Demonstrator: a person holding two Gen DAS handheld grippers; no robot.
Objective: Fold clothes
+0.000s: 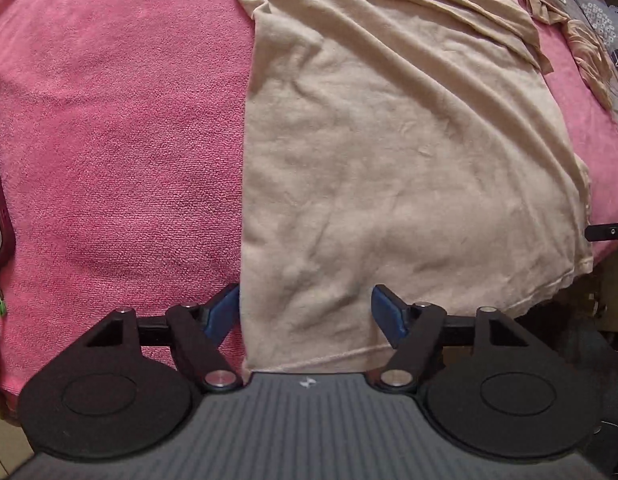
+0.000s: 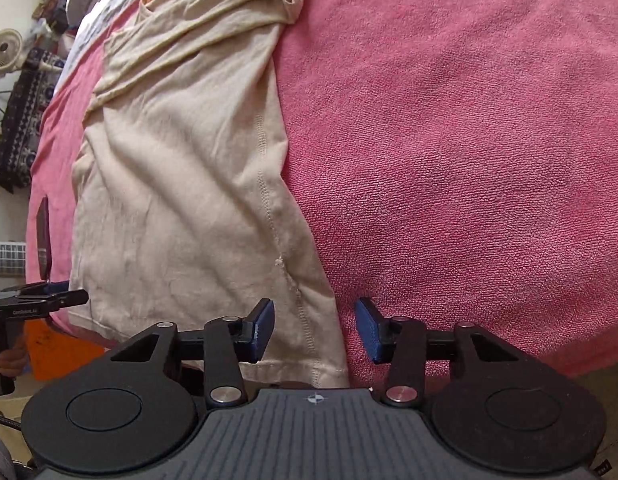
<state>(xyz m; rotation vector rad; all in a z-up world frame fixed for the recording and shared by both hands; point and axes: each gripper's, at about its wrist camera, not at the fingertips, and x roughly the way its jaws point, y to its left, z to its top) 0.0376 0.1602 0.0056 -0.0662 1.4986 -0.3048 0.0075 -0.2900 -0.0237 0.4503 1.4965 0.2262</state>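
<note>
A beige shirt [image 1: 389, 160] lies folded lengthwise on a pink towelling cover [image 1: 109, 140], with its sleeve part bunched at the far end. My left gripper [image 1: 307, 314] hovers open over the shirt's near left corner; the left pad is over the pink cover and the right pad over the cloth. In the right wrist view the same shirt [image 2: 181, 180] shows its stitched side seam. My right gripper [image 2: 317, 330] stands open over the near right hem corner, and neither pad presses the cloth. The left gripper [image 2: 41, 300] shows at the shirt's other near corner.
The pink cover [image 2: 469, 140] spreads wide to the right of the shirt. Its near edge drops off just below the hem. A patterned dark cloth [image 2: 21, 120] and a small white fan [image 2: 5, 50] are off to the left. A grey patterned fabric [image 1: 601, 28] lies at the far right.
</note>
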